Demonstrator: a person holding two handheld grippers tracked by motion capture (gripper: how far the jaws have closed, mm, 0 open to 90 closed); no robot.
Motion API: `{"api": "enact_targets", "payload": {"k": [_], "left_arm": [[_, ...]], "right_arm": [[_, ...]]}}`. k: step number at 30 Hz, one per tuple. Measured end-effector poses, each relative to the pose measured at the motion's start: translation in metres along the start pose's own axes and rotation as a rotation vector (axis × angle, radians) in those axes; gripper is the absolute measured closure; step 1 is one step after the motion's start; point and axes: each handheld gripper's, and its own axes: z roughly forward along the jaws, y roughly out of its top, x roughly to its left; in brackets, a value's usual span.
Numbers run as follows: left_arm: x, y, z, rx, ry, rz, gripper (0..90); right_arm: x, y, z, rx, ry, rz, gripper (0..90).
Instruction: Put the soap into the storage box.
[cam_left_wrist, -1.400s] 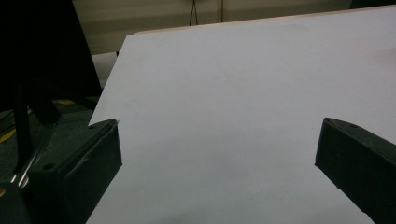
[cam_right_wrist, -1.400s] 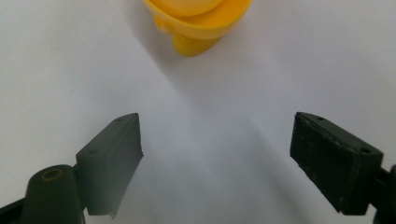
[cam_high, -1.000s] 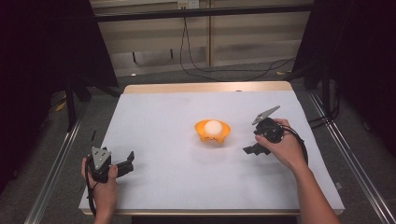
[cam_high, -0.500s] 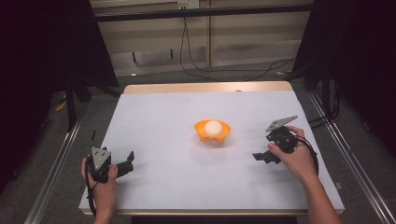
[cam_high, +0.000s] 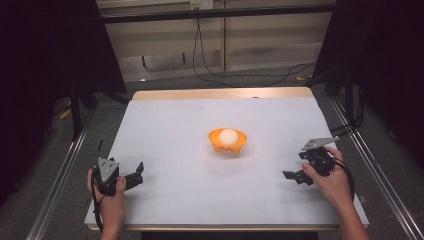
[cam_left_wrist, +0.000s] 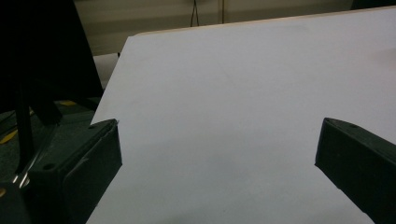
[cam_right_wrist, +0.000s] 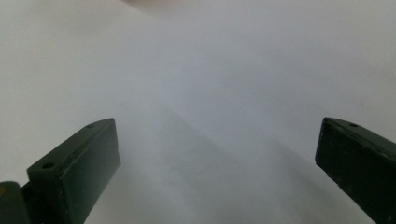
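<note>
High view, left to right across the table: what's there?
Left gripper near the table's left front edge → orange bowl holding a white ball → right gripper near the right front edge.

Bright table (cam_high: 175, 130), dark surroundings, soft blurry close-ups.

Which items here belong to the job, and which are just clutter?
In the job:
- orange bowl, mid-table
- white ball, sitting in the bowl
- right tongs, open, nearest the bowl, apart from it
- left tongs, open, at the table's near left corner

Lying about:
- black cables on the floor behind the table
- white sheet, just the work surface
</note>
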Motion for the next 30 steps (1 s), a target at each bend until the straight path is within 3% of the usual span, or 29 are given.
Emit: {"api": "enact_targets", "payload": {"k": [12, 21, 30], "left_arm": [[0.000, 0.000, 0.000, -0.002, 0.001, 0.002, 0.2], [0.000, 0.000, 0.000, -0.004, 0.003, 0.000, 0.2], [0.000, 0.000, -0.001, -0.007, -0.001, -0.003, 0.2]], "right_arm": [[-0.002, -0.031, -0.014, -0.052, -0.041, 0.048, 0.0], [-0.007, -0.060, -0.031, -0.132, -0.067, 0.100, 0.0], [-0.008, -0.074, -0.046, -0.178, -0.094, 0.132, 0.0]]}}
